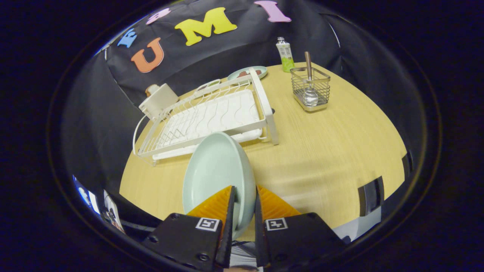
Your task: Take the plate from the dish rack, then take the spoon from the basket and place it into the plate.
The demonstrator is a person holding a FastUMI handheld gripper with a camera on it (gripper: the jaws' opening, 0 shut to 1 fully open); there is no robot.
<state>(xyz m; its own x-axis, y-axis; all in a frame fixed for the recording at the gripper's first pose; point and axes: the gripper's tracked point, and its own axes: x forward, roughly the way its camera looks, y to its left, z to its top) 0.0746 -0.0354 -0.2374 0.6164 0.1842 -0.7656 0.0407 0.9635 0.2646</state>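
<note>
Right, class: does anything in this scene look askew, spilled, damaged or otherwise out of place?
Nothing is spilled or broken. The one oddity is the plate: it stands on edge, clamped between the gripper fingers, clear of the dish rack. The spoon stands handle-up in its basket.

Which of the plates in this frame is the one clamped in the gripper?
The pale green plate, held on edge by its rim between the gripper fingers, this side of the dish rack. The plate with food lies flat on the table beyond the rack.

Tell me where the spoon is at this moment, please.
In the gripper view the spoon stands upright in the wire basket on the table, far beyond the fingers, right of the dish rack and near the green bottle.
</note>
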